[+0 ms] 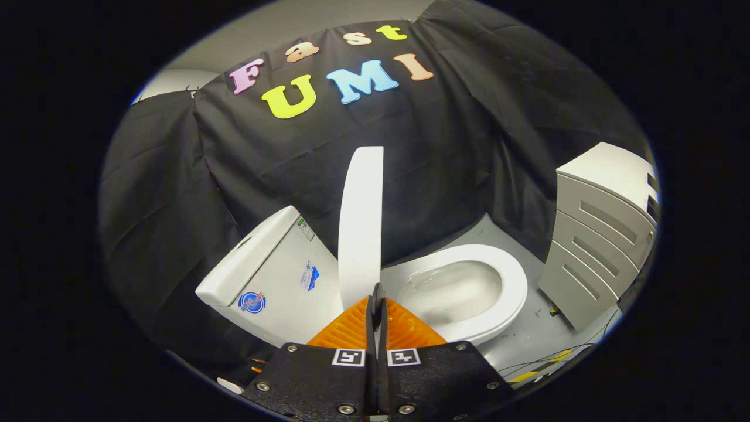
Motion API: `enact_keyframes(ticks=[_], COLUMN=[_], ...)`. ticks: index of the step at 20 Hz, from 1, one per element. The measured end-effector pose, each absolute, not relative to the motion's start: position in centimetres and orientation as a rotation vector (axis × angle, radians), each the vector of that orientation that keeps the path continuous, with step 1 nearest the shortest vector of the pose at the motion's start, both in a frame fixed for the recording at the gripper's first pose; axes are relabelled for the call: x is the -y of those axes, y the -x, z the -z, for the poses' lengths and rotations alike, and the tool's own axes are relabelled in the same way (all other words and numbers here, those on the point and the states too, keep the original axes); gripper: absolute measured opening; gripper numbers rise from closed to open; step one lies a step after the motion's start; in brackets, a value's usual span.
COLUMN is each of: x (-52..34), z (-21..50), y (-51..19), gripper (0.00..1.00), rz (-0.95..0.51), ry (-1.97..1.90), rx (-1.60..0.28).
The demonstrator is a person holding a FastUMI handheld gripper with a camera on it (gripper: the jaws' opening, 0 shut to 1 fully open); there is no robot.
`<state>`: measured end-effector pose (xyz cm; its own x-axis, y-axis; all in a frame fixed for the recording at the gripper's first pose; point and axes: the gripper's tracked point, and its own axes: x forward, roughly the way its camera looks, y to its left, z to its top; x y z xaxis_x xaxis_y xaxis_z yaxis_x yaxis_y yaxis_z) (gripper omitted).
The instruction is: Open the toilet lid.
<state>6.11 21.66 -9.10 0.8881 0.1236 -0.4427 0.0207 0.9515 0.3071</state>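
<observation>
The gripper sits nearest the camera. Its two fingers are drawn together with only a thin slit between them, and their tips meet at the lower edge of the toilet lid. Whether the tips pinch the lid's edge or merely touch it cannot be told from this angle.

All positions below are given relative to the toilet bowl.

The toilet lid stands raised, close to upright, seen almost edge-on as one tall, narrow white panel with a rounded top. Its base lies at the bowl's hinge end, between the bowl and the cistern.

The bowl is one open white basin just beyond the fingers. Its seat ring lies flat on the rim. The interior is smooth and glossy, with nothing visible lying in it.

The cistern stands behind the lid, on the far side from the bowl. It is a single white tank with its cover in place and three stickers on the side wall.

One pale drawer cabinet stands on the opposite side of the bowl, apart from it, on the grey floor. Four recessed slots run down its front; all drawers are closed.

Thin cables lie on the floor near the cabinet's base.
</observation>
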Motion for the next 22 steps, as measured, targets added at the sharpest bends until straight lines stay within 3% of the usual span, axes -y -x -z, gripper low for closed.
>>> enact_keyframes(ticks=[22], x=[-31.0], z=[7.3], y=[-5.9], gripper=[0.00], rz=[-0.173], ry=[-0.103], rx=[-0.404])
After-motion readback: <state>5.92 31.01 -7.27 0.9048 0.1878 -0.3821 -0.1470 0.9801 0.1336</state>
